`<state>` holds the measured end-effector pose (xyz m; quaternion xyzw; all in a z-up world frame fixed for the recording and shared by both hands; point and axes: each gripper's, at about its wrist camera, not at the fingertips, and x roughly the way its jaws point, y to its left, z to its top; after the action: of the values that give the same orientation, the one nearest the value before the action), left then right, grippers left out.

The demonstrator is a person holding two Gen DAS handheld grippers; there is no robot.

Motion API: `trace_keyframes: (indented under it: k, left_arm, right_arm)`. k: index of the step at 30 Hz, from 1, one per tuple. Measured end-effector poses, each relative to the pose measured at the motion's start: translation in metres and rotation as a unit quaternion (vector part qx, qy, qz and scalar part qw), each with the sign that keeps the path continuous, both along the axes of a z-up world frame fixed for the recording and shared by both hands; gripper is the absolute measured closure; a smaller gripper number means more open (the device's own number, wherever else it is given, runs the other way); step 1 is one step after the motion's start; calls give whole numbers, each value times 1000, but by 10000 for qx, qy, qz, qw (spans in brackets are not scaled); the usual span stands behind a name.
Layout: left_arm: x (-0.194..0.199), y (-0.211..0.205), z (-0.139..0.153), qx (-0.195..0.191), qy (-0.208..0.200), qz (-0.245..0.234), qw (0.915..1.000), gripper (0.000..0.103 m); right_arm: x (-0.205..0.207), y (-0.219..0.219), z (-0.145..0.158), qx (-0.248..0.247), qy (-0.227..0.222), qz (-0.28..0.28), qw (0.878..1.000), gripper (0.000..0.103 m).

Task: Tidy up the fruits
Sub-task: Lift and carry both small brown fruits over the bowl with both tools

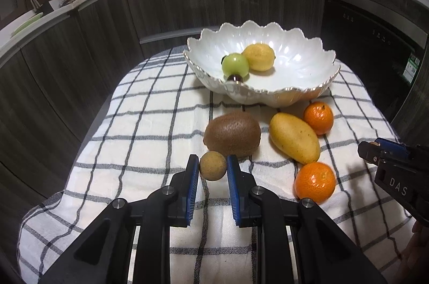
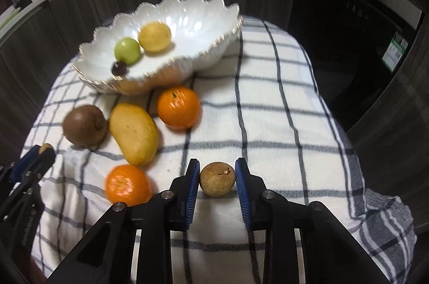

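While both grippers sit low near the bowl, I read the left gripper as clamped on a small tan fruit, just short of the kiwi. Right of it, toward the bowl, lie the kiwi, the mango and two oranges, all loose on the cloth. My right gripper is clamped on a second tan fruit, well right of the bowl.

To do this step well, I judge each fruit should be lifted straight up, carried over the scalloped rim and lowered before release, one hand at a time. The bowl already holds a lemon, a green fruit and a dark berry.

The checked cloth is soft and wrinkled, so round fruit may roll. Dark cabinets stand behind the bowl.
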<state>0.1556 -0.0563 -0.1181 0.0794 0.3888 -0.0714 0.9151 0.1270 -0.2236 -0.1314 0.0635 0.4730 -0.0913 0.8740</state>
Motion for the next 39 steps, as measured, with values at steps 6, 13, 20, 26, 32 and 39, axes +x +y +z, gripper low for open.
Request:
trace_keyframes:
  k: [6, 13, 20, 26, 32, 39]
  left_arm:
    - [6, -2, 24, -52, -180, -60, 9998, 81]
    - [30, -10, 53, -231, -305, -319, 9988, 81]
    - [77, -23, 80, -420, -301, -599, 9969, 81]
    - [115, -32, 80, -452, -33, -785, 9959, 81]
    - [141, -36, 65, -491, 313, -867, 9945, 81]
    - [155, -34, 55, -459, 489, -820, 9944, 81]
  right_arm:
    - [2, 5, 26, 83, -213, 118, 9997, 74]
    - [18, 6, 58, 52, -506, 331, 9982, 74]
    - [65, -3, 86, 98, -636, 554, 9964, 74]
    - [107, -11, 83, 240, -437, 590, 9970, 74]
    - [136, -15, 69, 337, -183, 602, 9975, 74]
    - [157, -12, 56, 409, -24, 674, 9969, 74]
